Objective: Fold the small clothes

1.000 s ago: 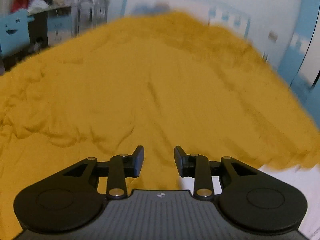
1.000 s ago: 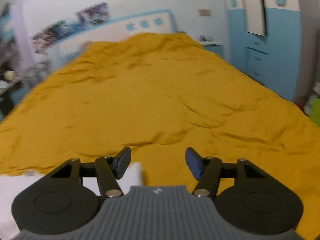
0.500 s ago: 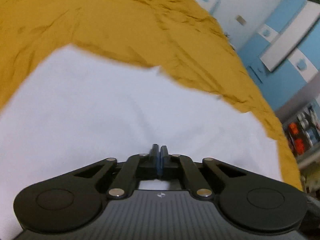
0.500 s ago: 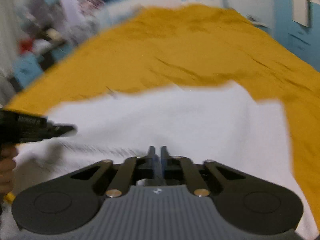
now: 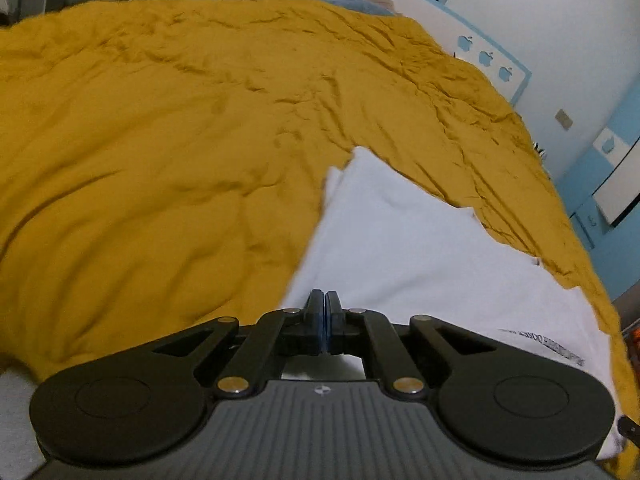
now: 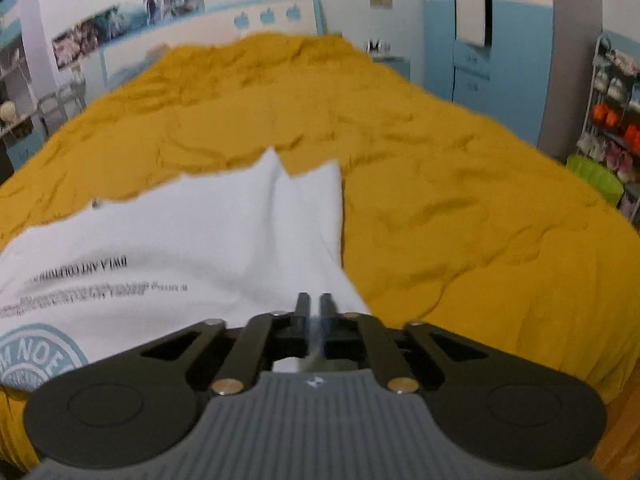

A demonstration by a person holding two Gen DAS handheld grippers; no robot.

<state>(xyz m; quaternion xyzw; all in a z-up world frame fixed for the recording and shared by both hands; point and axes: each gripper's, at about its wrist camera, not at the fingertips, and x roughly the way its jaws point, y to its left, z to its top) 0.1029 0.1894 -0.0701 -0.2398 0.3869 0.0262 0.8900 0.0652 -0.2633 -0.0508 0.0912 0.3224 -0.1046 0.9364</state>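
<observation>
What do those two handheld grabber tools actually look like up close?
Both look alike. The left gripper and right gripper each have a ribbed grey body bearing a small diamond mark, two round black discs, black link arms with silver pins, and black jaws lined with blue pads. No cables, hands or sleeves show.

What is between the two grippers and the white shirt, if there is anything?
Nothing visible. The left gripper is shut on the shirt edge. The right gripper has been opening slightly, with white cloth between its jaws. Only yellow bedcover surrounds the shirt.
</observation>
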